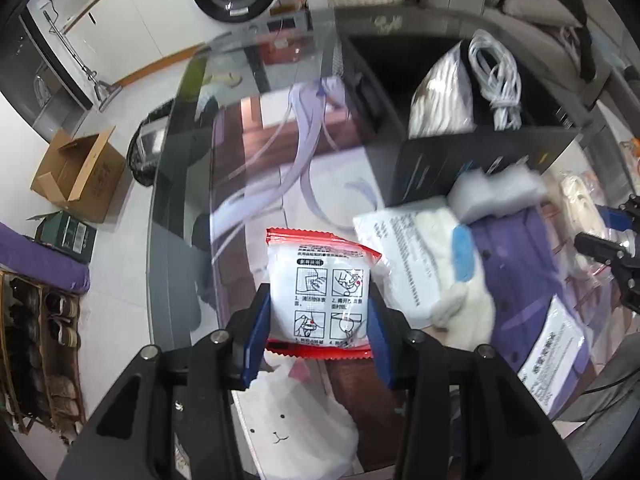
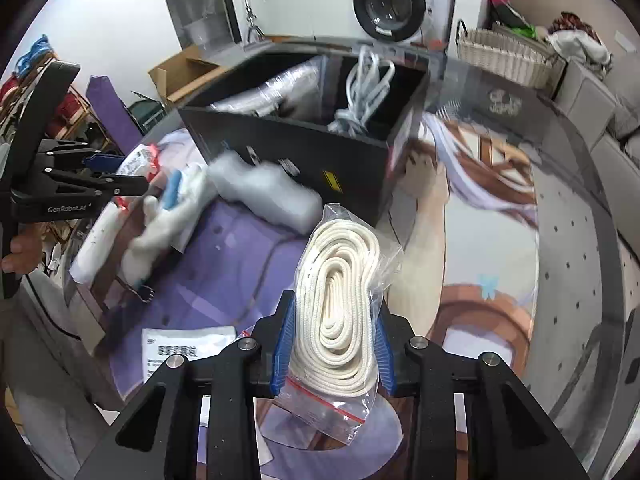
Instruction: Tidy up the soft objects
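Observation:
My left gripper (image 1: 320,316) is shut on a white packet with red edges and printed instruction panels (image 1: 320,292), held above the glass table. My right gripper (image 2: 334,332) is shut on a clear zip bag of coiled cream rope (image 2: 340,292). A black open box (image 2: 304,140) stands behind, holding a white coiled cable (image 2: 366,88) and a clear-wrapped white bundle (image 2: 276,88). The box also shows in the left wrist view (image 1: 480,160). A white plush toy with a blue part (image 1: 452,280) and a fluffy white wad (image 1: 496,192) lie by the box.
A purple printed mat (image 2: 224,264) covers the round glass table (image 2: 572,280). Paper-labelled flat bags (image 1: 552,344) lie on it. A white bunny-face bag (image 1: 288,432) lies below the left gripper. A cardboard box (image 1: 80,176), washing machine (image 2: 394,0) and wicker basket (image 2: 508,56) stand around.

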`<act>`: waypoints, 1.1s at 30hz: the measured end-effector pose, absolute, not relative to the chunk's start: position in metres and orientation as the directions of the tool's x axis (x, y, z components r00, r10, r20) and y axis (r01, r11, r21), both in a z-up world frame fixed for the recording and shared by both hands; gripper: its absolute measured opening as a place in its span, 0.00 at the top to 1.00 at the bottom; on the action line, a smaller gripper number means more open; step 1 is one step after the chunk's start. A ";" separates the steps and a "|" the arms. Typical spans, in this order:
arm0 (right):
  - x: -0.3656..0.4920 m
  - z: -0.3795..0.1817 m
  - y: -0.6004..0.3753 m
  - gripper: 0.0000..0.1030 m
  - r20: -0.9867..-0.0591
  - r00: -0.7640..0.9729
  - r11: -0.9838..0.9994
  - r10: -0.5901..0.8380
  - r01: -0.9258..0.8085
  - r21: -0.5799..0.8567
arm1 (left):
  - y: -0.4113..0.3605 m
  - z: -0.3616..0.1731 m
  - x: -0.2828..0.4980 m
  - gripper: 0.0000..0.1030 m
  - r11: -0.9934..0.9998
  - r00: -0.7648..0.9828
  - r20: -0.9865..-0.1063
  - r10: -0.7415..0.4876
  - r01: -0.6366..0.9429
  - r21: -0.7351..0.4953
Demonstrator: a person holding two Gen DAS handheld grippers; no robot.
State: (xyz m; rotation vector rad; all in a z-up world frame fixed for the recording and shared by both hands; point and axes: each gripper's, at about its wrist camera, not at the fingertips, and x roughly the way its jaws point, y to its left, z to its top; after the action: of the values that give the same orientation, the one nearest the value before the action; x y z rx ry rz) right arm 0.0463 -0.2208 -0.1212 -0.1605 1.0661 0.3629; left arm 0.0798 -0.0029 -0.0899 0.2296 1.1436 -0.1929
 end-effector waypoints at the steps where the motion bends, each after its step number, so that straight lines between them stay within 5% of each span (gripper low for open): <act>1: 0.046 -0.117 -0.220 0.66 -0.871 0.441 0.927 0.218 -0.372 0.044 | -0.003 -0.085 0.078 0.58 0.960 0.421 -0.906 -0.040 0.268 0.082; 7: 0.039 -0.087 -0.215 0.66 -0.792 0.544 0.915 0.277 -0.401 0.044 | -0.008 -0.043 0.065 0.58 0.960 0.560 -0.820 -0.116 0.274 0.051; 15: 0.025 -0.019 -0.210 0.66 -0.543 0.764 0.916 0.349 -0.401 0.025 | -0.026 0.021 0.056 0.58 0.954 0.734 -0.641 -0.225 0.299 0.008; 20: 0.016 0.002 -0.209 0.66 -0.409 0.837 0.917 0.364 -0.399 -0.002 | -0.033 0.041 0.046 0.58 0.964 0.813 -0.552 -0.187 0.260 0.058; 33: 0.021 0.001 -0.212 0.66 -0.380 0.848 0.918 0.371 -0.397 0.010 | -0.036 0.042 0.048 0.58 0.965 0.843 -0.506 -0.181 0.252 0.075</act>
State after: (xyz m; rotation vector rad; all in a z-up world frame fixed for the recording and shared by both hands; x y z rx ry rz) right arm 0.0211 -0.2119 0.0013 -0.0697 0.3864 0.4048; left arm 0.0484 -0.0362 0.0419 0.1406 0.5194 -0.2294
